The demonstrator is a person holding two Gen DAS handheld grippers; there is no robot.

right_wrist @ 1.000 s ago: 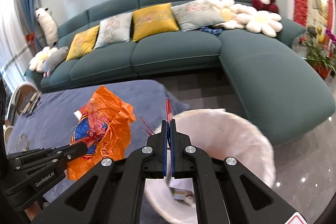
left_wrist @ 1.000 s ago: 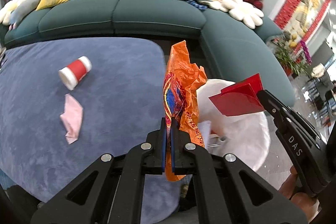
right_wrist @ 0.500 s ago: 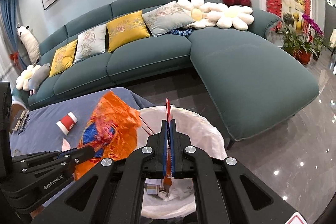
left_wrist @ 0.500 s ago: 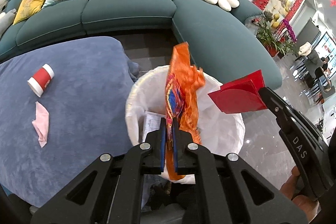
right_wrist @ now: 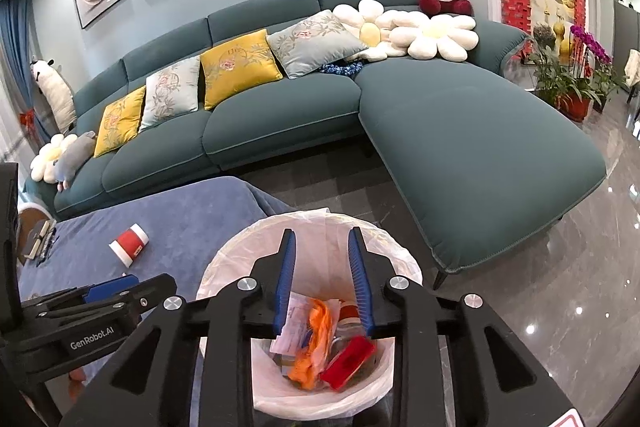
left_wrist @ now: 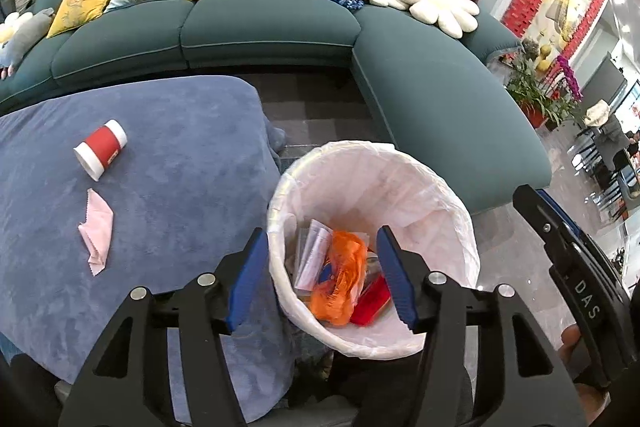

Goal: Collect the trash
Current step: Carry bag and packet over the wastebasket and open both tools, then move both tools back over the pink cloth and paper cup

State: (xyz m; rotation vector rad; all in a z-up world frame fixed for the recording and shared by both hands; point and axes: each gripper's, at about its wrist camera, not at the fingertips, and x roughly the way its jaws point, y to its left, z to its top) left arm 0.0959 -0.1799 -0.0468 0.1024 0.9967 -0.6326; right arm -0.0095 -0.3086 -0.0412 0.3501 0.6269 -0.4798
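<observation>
My left gripper (left_wrist: 320, 233) hangs over the white-lined trash bin (left_wrist: 400, 163), its jaws opening with nothing between them. Down in the bin lie the crumpled orange wrapper (left_wrist: 340, 279) and the red card (left_wrist: 372, 301), on top of papers. My right gripper (right_wrist: 321, 233) is over the same bin (right_wrist: 224, 267), jaws also opening and empty, with the orange wrapper (right_wrist: 316, 343) and red card (right_wrist: 346, 357) below it. A red paper cup (left_wrist: 102, 153) lies on its side on the blue tablecloth (left_wrist: 180, 147), with a pink tissue (left_wrist: 96, 231) near it.
A teal corner sofa (right_wrist: 460, 131) with cushions and plush toys curves behind the table and bin. Potted plants (right_wrist: 568, 83) stand at the far right on the glossy grey floor (right_wrist: 540, 287). Books lie at the table's left end (right_wrist: 38, 239).
Both grippers have opened. The orange wrapper has dropped from the left one and the red card from the right one; both now lie in the bin.
</observation>
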